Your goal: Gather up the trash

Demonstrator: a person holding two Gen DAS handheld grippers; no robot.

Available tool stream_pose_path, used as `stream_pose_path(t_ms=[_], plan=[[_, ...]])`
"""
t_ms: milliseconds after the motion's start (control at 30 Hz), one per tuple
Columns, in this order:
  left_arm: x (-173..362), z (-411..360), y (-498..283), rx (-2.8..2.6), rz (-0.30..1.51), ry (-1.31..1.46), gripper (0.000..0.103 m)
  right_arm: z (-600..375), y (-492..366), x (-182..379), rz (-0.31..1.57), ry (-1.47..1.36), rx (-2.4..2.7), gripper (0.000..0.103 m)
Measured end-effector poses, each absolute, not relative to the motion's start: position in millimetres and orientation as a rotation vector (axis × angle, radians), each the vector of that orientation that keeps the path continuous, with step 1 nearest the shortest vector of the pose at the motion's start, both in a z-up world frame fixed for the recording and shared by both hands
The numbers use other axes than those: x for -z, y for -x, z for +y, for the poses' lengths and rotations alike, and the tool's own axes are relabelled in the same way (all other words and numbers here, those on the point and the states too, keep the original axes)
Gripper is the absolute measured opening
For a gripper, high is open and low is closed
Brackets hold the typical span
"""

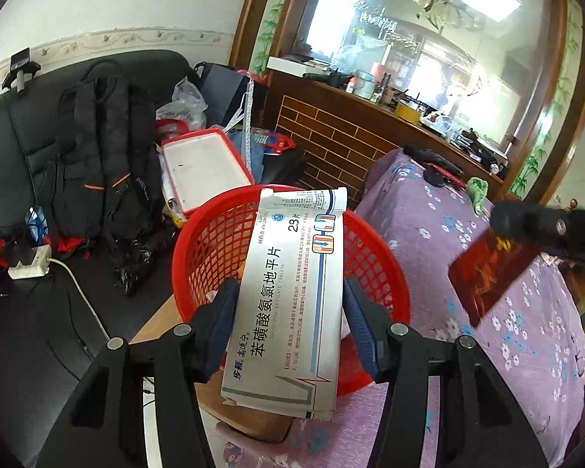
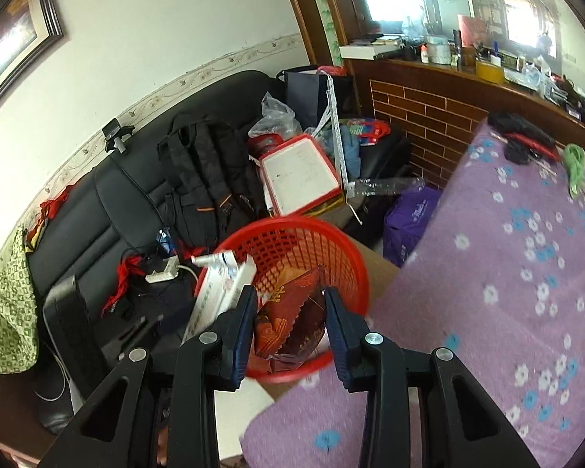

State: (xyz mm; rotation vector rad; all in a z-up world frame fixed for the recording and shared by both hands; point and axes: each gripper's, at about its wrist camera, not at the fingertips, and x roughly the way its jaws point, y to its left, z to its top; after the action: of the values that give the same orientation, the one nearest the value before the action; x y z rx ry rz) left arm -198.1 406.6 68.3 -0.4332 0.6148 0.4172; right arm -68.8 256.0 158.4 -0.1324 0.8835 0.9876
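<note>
Trash here means 2 pieces, both hanging over the round red plastic lattice basket (image 1: pixel 222 241) and neither yet dropped. Above the basket's near rim, the left gripper (image 1: pixel 290 323) clamps a flattened white cardboard medicine box (image 1: pixel 292 292) printed with black characters, its blue pads pressing both long edges; the box's far end reaches across the basket's mouth. Over the basket's opening, the right gripper (image 2: pixel 288 323) is pinched narrow on a crumpled dark red and gold foil wrapper (image 2: pixel 288 312). The wrapper is blurred, so I judge it held rather than lying loose inside, since it sits squarely between the pads.

Inside the basket, little can be made out behind these 2 items; whether other rubbish already lies there I cannot tell. The basket itself stands on a brown cardboard surface (image 2: pixel 374 269) just beside the purple flowered tablecloth (image 2: pixel 507 273).

Judged from this, both pickups are done and the carry is finished. What remains is to release each piece into the basket. On the cloth beyond the basket, a green crumpled scrap (image 2: pixel 575 163) may be next.
</note>
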Motion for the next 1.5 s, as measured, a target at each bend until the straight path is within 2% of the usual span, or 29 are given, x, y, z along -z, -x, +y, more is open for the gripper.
stream_pose_path(t_ms=[367, 433, 467, 600, 767, 933, 1067, 1500], plan=[[-62.3, 404.8, 183.2, -0.482, 0.594, 0.416, 0.055, 302.0, 41.0, -134.8, 0.898, 0.122, -0.967, 0.040], [-62.8, 406.4, 185.3, -0.500, 0.578, 0.427, 0.069, 305.3, 36.0, -130.0, 0.908, 0.109, -0.978, 0.045], [-62.9, 406.6, 186.5, -0.502, 0.568, 0.432, 0.072, 305.3, 34.6, -129.2, 0.912, 0.103, -0.983, 0.046], [-60.2, 403.0, 188.2, -0.513, 0.561, 0.424, 0.076, 294.1, 32.7, -135.3, 0.909, 0.060, -0.995, 0.047], [-62.4, 389.9, 188.2, -0.521, 0.553, 0.391, 0.077, 266.5, 37.8, -149.7, 0.873, 0.008, -0.988, 0.060], [-75.3, 366.9, 195.1, -0.603, 0.487, 0.340, 0.095, 232.5, 41.7, -160.9, 0.842, -0.013, -0.957, 0.072], [-84.1, 350.9, 197.1, -0.646, 0.448, 0.309, 0.097, 202.8, 44.6, -164.4, 0.823, -0.015, -0.916, 0.082], [-94.1, 312.5, 194.7, -0.724, 0.439, 0.213, 0.102, 122.9, 75.3, -149.0, 0.758, 0.087, -0.820, 0.091]])
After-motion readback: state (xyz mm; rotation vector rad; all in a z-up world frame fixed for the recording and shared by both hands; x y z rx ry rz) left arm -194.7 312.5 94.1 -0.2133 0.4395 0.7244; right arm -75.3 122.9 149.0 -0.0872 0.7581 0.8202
